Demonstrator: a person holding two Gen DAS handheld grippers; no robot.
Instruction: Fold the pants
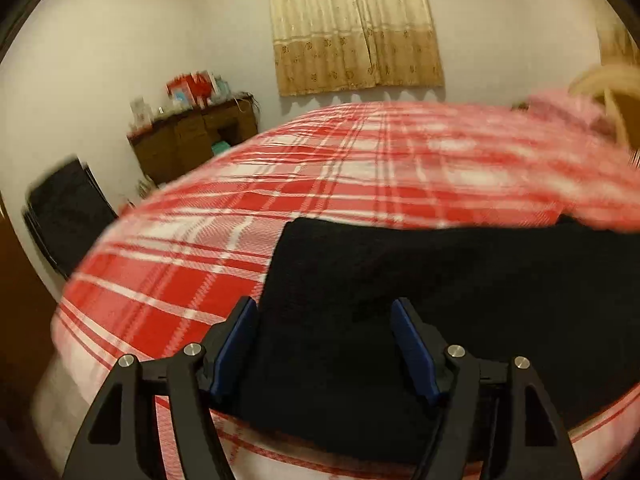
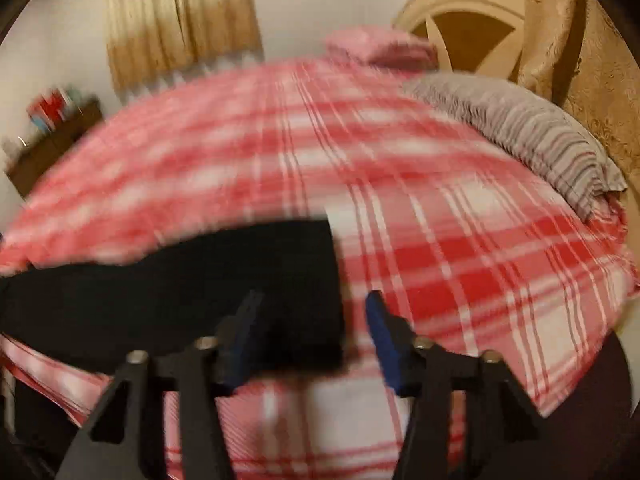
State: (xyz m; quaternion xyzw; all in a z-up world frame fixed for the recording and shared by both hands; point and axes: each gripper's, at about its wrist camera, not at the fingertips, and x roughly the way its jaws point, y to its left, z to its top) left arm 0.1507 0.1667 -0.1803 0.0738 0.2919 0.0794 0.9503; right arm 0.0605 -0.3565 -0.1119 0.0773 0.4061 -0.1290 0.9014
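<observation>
Pants (image 1: 400, 320): black, flat on the bed (image 1: 320, 168) w/ red-white plaid cover, near its front edge.
Left gripper (image 1: 324, 344): jaws spread wide, nothing between them; pants' left end lies just beyond the tips.
Right gripper (image 2: 312, 324): jaws apart too, gripping nothing, pants' right edge in the gap; view blurred.
Bkgd: striped grey pillow (image 2: 532, 132) at the bed's right side, tan curtain (image 1: 352, 28) on the far wall.
</observation>
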